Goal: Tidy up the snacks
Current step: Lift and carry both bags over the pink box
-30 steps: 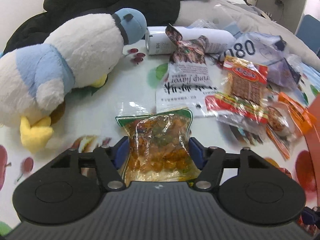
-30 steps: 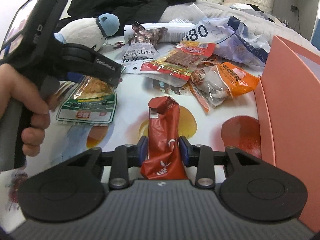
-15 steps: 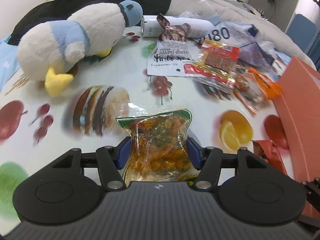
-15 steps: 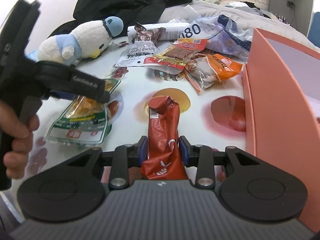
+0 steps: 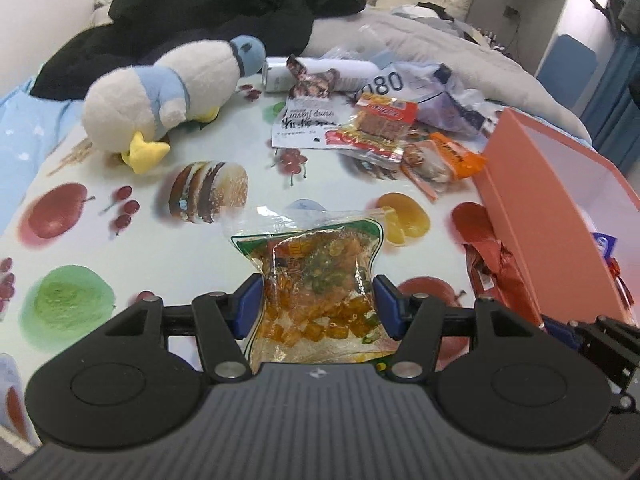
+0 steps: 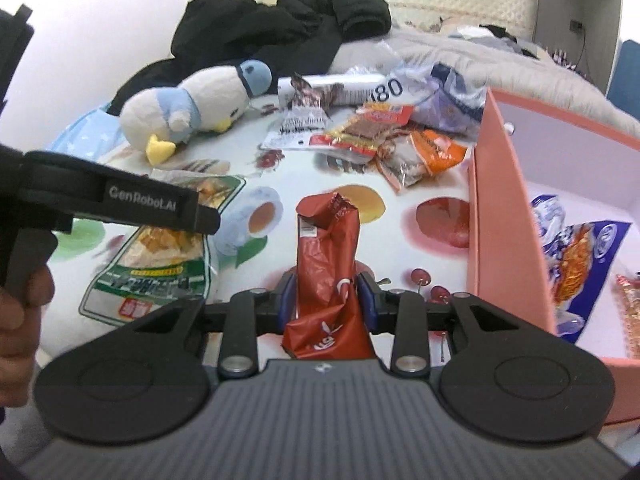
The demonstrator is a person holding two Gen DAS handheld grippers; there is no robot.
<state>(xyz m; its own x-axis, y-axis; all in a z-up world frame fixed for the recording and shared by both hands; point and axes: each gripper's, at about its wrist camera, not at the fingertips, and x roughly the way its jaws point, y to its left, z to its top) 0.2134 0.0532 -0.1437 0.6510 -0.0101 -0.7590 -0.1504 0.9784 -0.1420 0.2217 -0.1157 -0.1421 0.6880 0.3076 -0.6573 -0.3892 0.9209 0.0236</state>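
My left gripper (image 5: 316, 300) is shut on a clear green-edged snack bag (image 5: 312, 276) of orange and green pieces, held above the fruit-print tablecloth (image 5: 120, 264). The same bag (image 6: 160, 264) hangs below the left gripper's black body in the right wrist view. My right gripper (image 6: 326, 300) is shut on a crumpled red packet (image 6: 326, 256), which stands upright between the blue pads. A salmon-pink box (image 6: 508, 216) lies to the right, with blue-and-white snack bags (image 6: 576, 256) inside. The red packet (image 5: 496, 264) shows beside the box (image 5: 536, 216) in the left wrist view.
A heap of snack packets (image 5: 384, 136) lies at the back of the table, by a white can (image 5: 276, 74) and a plastic bag marked 080 (image 5: 404, 84). A white-and-blue plush penguin (image 5: 168, 92) lies at the back left. Black clothing (image 5: 208, 12) and grey bedding lie behind.
Both grippers have pulled back and risen with their packets, so the table looks farther away. The pink box has come further into both views, its inside now visible.
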